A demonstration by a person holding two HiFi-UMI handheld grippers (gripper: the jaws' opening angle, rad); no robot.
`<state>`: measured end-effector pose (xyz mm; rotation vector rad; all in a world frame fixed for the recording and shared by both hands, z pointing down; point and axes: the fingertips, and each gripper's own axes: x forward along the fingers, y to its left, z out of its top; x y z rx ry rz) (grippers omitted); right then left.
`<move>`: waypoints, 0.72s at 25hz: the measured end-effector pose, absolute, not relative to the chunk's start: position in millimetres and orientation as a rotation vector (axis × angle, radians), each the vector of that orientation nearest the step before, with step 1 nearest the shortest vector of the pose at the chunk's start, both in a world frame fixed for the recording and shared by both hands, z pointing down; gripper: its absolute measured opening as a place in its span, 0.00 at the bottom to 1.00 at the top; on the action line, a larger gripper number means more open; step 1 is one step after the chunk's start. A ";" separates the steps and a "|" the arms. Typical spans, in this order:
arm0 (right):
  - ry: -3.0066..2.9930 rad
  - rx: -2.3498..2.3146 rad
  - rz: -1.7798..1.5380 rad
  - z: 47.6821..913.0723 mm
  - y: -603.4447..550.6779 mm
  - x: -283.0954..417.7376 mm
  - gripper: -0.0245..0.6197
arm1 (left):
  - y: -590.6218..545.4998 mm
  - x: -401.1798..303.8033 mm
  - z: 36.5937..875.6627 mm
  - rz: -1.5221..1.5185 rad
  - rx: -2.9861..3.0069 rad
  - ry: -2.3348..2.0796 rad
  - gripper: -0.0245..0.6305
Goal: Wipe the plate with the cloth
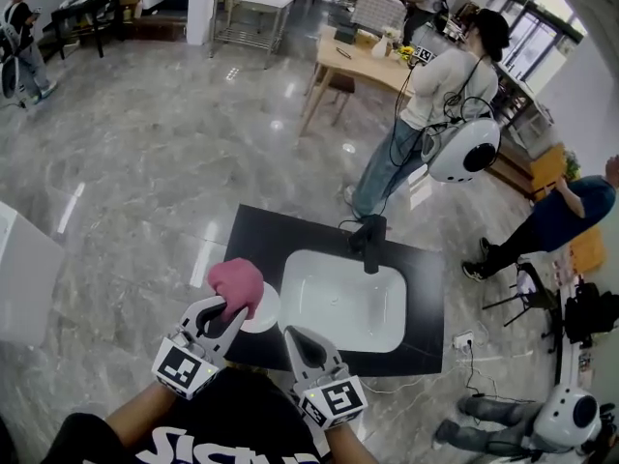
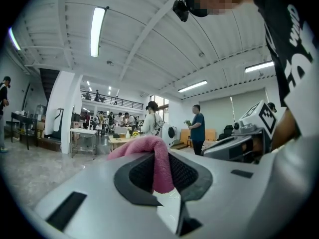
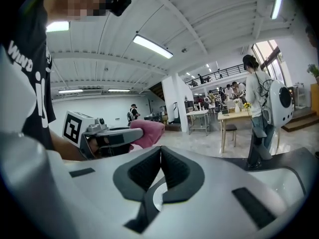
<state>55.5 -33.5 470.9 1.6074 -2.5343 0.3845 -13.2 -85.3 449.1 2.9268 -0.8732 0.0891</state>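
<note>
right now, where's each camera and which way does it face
Head view: on the person's head, looking steeply down at sink and counter; left gripper, right gripper, black shirt show.
Left gripper view: on the left gripper, looking along jaws shut on the pink cloth; shirt, right gripper show.
Right gripper view: on the right gripper, looking along shut, empty jaws; left gripper shows.
Both gripper views share the cloth.

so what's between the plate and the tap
The white sink. In the head view its basin fills the stretch from the plate on its left to the black tap at its far edge.
</note>
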 end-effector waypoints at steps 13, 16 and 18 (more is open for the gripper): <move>-2.334 1.184 1.247 652.8 -89.9 86.5 0.33 | -141.8 -2.8 575.5 0.420 2.772 -0.848 0.12; -2.242 1.096 1.320 698.3 -93.4 95.8 0.34 | -146.7 -3.8 610.4 0.517 2.720 -0.824 0.12; -2.212 1.045 1.368 718.1 -94.6 97.2 0.34 | -148.0 -4.7 635.9 0.581 2.708 -0.803 0.12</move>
